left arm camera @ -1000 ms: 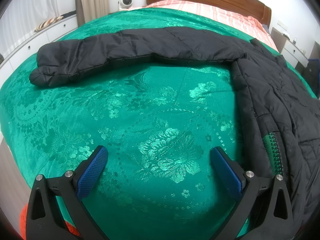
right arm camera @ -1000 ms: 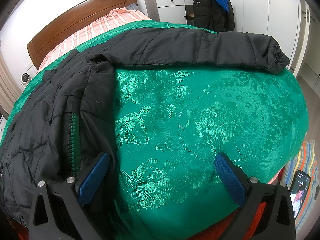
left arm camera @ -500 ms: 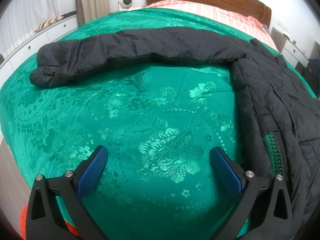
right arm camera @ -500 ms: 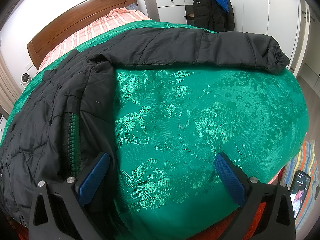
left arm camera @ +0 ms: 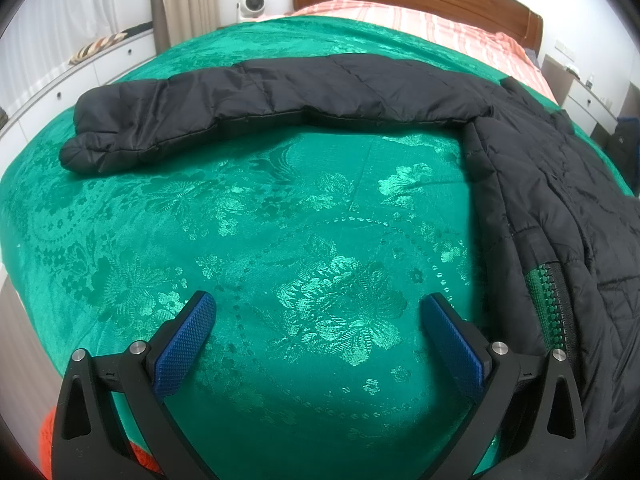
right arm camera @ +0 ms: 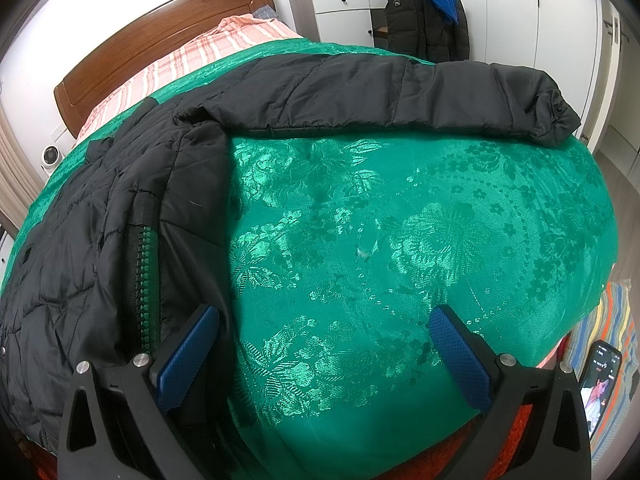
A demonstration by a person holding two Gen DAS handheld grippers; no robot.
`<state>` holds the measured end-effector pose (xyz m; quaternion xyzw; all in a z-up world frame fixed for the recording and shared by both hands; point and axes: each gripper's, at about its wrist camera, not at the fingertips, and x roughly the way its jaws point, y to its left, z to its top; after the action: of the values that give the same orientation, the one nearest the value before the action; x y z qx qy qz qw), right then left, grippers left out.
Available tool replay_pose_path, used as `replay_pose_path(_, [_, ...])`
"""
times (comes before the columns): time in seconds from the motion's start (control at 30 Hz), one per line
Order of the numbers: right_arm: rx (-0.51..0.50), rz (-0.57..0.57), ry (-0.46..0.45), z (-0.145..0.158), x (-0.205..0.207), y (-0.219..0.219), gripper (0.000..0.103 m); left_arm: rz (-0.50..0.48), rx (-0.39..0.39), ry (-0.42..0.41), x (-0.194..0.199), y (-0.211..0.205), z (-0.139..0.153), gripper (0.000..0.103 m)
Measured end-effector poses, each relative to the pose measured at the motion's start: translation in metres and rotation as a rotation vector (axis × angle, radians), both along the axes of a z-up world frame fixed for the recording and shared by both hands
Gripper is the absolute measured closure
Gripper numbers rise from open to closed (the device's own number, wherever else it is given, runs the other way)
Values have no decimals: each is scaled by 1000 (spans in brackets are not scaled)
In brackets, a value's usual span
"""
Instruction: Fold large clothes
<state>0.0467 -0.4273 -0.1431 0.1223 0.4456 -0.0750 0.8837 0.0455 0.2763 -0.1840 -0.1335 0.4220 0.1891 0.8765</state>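
The black padded jacket [left arm camera: 552, 184] is lying spread on the green bedspread [left arm camera: 280, 240], sleeves stretching sideways, body running toward the headboard [right arm camera: 160, 52]. The left gripper [left arm camera: 318, 320] and right gripper [right arm camera: 324, 334] are hovering wide open, holding nothing.

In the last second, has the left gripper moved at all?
No. The left gripper frames the same floral motif on the green bedspread, and the jacket sleeve sits unchanged.

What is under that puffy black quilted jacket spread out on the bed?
The black quilted jacket lies on a shiny green floral bedspread, which shows all around it. Whatever sits directly beneath the jacket's body is covered and cannot be seen.
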Motion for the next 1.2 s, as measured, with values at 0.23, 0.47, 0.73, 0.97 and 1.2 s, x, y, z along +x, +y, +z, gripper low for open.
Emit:
replay_pose_path(0.23, [68, 4, -19, 4, -2, -11, 0, 1, 0, 0, 0, 0, 0, 0])
replay_pose_path(0.47, [572, -231, -324, 41, -14, -136, 0, 0, 2, 1, 0, 2, -1, 0])
replay_pose_path(0.73, [776, -521, -261, -18, 45, -235, 9, -1, 2, 1, 0, 4, 0, 0])
replay_pose_path(0.97, [420, -578, -245, 17, 90, -242, 82, 3, 1, 2, 1, 3, 0, 0])
replay_pose_path(1.2, [201, -8, -510, 200, 143, -71, 85, 8, 5, -2, 4, 4, -1, 0])
